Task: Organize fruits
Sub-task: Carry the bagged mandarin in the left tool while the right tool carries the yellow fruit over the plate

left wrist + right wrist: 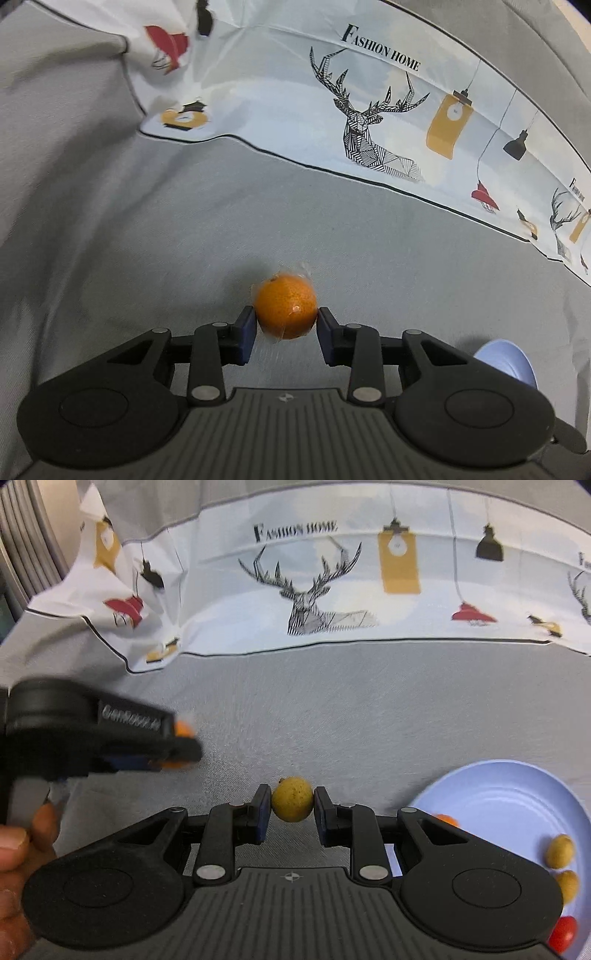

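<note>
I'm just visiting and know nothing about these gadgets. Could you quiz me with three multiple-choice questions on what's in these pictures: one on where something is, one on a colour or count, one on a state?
1. Where is the light blue plate relative to the right gripper?
A. To its right
B. To its left
C. Under the deer-print cloth

2. What colour is the round fruit in the right gripper?
A. Red
B. Yellowish-brown
C. Green

3. What is the left gripper doing?
A. Open, holding nothing
B. Resting on the plate
C. Shut on a mandarin orange

Answers: 1 A, the plate sits at the right wrist view's right edge. 2 B, the skin is speckled yellowish-brown. 3 C, both pads press the orange's sides.
</note>
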